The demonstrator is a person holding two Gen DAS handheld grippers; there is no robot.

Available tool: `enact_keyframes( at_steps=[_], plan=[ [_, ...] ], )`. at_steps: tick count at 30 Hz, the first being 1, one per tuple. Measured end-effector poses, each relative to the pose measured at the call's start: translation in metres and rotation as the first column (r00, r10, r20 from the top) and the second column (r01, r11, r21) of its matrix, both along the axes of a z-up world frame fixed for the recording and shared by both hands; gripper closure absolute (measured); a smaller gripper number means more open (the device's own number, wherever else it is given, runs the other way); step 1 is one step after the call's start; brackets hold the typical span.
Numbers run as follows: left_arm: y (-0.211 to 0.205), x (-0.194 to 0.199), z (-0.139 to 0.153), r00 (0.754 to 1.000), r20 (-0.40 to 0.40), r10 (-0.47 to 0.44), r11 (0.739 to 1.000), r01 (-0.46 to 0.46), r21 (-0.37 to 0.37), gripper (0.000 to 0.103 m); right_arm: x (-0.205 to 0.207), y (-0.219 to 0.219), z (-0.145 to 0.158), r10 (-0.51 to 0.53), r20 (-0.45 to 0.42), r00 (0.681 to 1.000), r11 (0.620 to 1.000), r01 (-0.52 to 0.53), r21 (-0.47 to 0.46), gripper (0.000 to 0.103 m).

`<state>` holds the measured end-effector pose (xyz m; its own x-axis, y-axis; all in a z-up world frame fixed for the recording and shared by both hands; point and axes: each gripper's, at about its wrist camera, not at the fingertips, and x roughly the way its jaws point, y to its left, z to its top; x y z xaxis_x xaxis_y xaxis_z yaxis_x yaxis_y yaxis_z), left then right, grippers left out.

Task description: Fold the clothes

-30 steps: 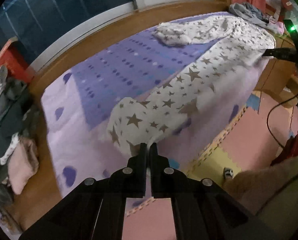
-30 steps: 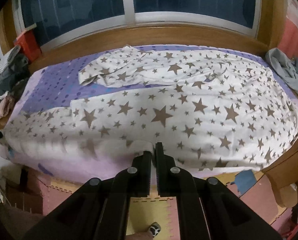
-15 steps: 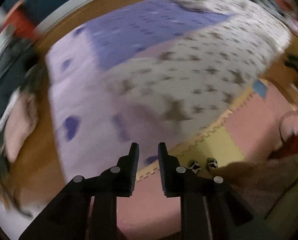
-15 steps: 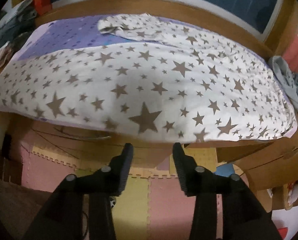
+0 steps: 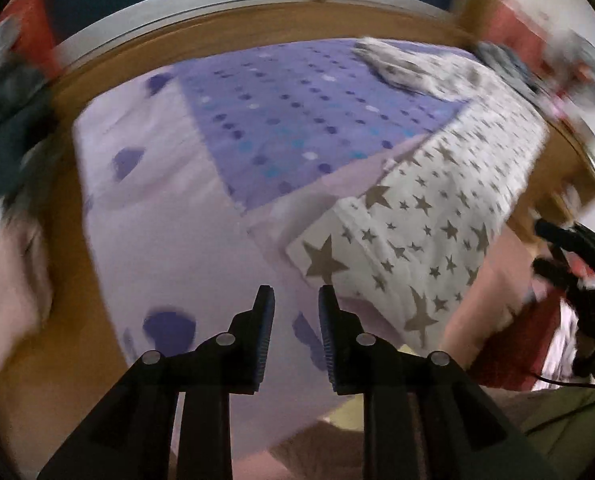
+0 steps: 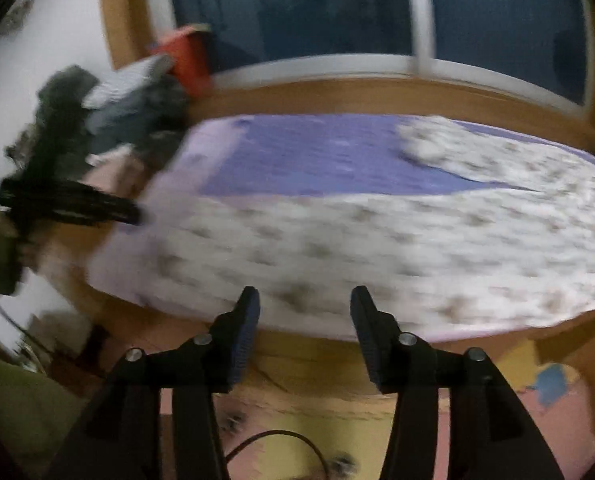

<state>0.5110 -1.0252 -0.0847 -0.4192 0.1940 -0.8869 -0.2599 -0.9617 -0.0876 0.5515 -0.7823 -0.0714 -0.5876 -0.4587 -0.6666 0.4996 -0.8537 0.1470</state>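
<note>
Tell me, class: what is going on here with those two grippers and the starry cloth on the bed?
A person holds a gripper in each hand over a bed. The star-print cloth lies spread along the near side of the bed, over a purple dotted sheet. Both the left gripper and the right gripper are open and grip nothing. Both views are blurred. No fold in progress shows; a bunched part of the cloth lies at the far corner.

Dim indoor light, heavy motion blur, fisheye bending at dark edges.
</note>
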Motion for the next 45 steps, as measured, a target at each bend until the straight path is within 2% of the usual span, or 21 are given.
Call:
enact_keyframes(
  at_steps=[3,6,8,10,15,19,23,25,29,31,32,33,34,37,40,42,44,45],
  plan=[
    [-0.005,-0.010,-0.005,0.984,-0.004,-0.179,0.984,0.179,0.019,0.080,0.017,-0.054,-0.009,-0.049,-0.004,0.999,0.999,0.049,-0.002,0.046],
    [-0.007,-0.020,-0.010,0.936,-0.008,-0.353,0.935,0.353,0.029,0.080,0.032,-0.105,-0.020,-0.107,-0.009,0.994,0.994,0.107,0.022,0.046],
    [-0.006,-0.025,-0.014,0.912,-0.001,-0.411,0.912,0.411,0.022,0.080,0.032,-0.126,-0.027,-0.149,-0.028,0.988,0.985,0.151,0.088,0.046],
    [-0.007,-0.032,-0.017,0.890,0.000,-0.455,0.889,0.454,0.051,0.080,0.030,-0.145,-0.034,-0.187,-0.046,0.981,0.970,0.191,0.151,0.046],
    [-0.008,-0.042,-0.022,0.862,-0.021,-0.507,0.857,0.506,0.100,0.080,0.025,-0.161,-0.048,-0.234,-0.036,0.972,0.945,0.236,0.229,0.046],
    [-0.004,-0.047,-0.029,0.851,-0.020,-0.525,0.840,0.522,0.149,0.080,0.023,-0.156,-0.055,-0.290,-0.010,0.957,0.937,0.286,0.201,0.046],
    [0.001,-0.050,-0.035,0.844,-0.021,-0.536,0.832,0.533,0.153,0.078,0.020,-0.145,-0.058,-0.347,0.048,0.937,0.933,0.339,0.119,0.046],
    [0.003,-0.051,-0.035,0.842,-0.028,-0.539,0.830,0.536,0.154,0.077,0.019,-0.144,-0.058,-0.364,0.050,0.930,0.927,0.357,0.113,0.053],
    [0.006,-0.051,-0.036,0.839,-0.040,-0.543,0.821,0.540,0.184,0.075,0.017,-0.143,-0.057,-0.399,0.053,0.915,0.914,0.393,0.103,0.059],
    [0.002,-0.048,-0.028,0.841,-0.057,-0.538,0.817,0.537,0.210,0.084,0.016,-0.142,-0.055,-0.417,0.046,0.908,0.905,0.410,0.112,0.072],
    [-0.001,-0.046,-0.022,0.845,-0.068,-0.530,0.818,0.531,0.222,0.098,0.015,-0.141,-0.054,-0.426,0.042,0.904,0.900,0.418,0.120,0.077],
    [-0.005,-0.044,-0.016,0.849,-0.079,-0.523,0.818,0.526,0.234,0.100,0.015,-0.140,-0.051,-0.431,0.040,0.901,0.897,0.424,0.123,0.089],
    [-0.008,-0.041,-0.011,0.852,-0.090,-0.515,0.818,0.520,0.246,0.100,0.016,-0.138,-0.044,-0.433,0.037,0.900,0.897,0.427,0.115,0.092],
    [-0.018,-0.035,0.007,0.863,-0.122,-0.490,0.817,0.504,0.282,0.100,0.019,-0.135,-0.023,-0.433,0.021,0.901,0.899,0.429,0.089,0.092],
    [-0.029,-0.028,0.024,0.873,-0.151,-0.464,0.815,0.488,0.312,0.101,0.026,-0.139,0.000,-0.388,-0.007,0.922,0.920,0.387,0.066,0.092],
    [-0.037,-0.025,0.027,0.880,-0.148,-0.452,0.832,0.476,0.286,0.100,0.027,-0.143,0.003,-0.358,-0.003,0.934,0.931,0.357,0.071,0.091],
    [-0.040,-0.023,0.015,0.891,-0.119,-0.439,0.859,0.455,0.237,0.100,0.023,-0.148,-0.009,-0.333,0.026,0.943,0.938,0.328,0.111,0.090],
    [-0.042,-0.022,0.008,0.896,-0.105,-0.431,0.871,0.444,0.212,0.100,0.021,-0.152,-0.020,-0.320,0.052,0.946,0.940,0.310,0.139,0.086]
  ],
)
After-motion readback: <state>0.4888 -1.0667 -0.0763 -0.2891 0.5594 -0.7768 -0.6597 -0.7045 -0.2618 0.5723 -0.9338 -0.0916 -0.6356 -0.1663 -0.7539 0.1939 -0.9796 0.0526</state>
